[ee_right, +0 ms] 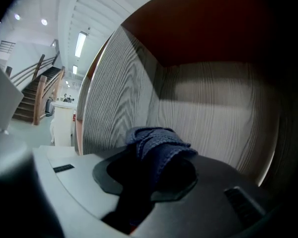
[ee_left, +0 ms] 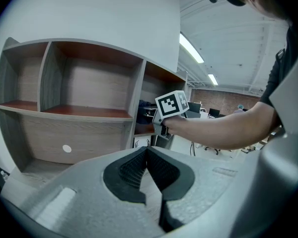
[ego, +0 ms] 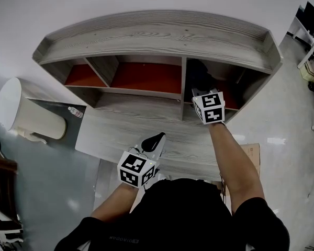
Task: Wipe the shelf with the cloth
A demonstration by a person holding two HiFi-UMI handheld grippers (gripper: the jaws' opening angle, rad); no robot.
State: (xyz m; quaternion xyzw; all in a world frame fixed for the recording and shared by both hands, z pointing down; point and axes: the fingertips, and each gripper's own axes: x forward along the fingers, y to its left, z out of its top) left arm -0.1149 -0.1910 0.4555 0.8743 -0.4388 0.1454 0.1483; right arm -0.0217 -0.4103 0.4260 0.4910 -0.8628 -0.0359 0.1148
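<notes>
Shelf (ego: 157,33): wood-grain unit w/ red-brown inner panels, fills upper half of head view. One row of three open compts. visible: small at left, wide in centre, one at right.

R gripper (ego: 201,82): at centre-right of head view, reached into the right compt., marker cube just outside the opening. Person's forearm (ego: 234,161) runs down from it to lower right. In the right gripper view the R gripper (ee_right: 154,175) has its jaws clamped on the cloth (ee_right: 159,145), dark blue, bunched, sticking up past the jaw tips. It faces the compt.'s back corner: grained side wall at left, grained back wall at centre, red-brown panel at top. Contact between cloth and shelf surface: cannot tell.

L gripper (ego: 153,140): lower centre of head view, over the wood-grain ledge (ego: 110,127) in front of the compts., well apart from the R gripper. In the left gripper view the L gripper (ee_left: 147,170) has its jaws closed, pads meeting at the tips, nothing between them. Same view, centre: R gripper's cube and a dark blue bit of cloth (ee_left: 145,110) at the right compt.

Other items, left edge of head view: white bin (ego: 21,109), small bottle (ego: 75,112) beside it.
</notes>
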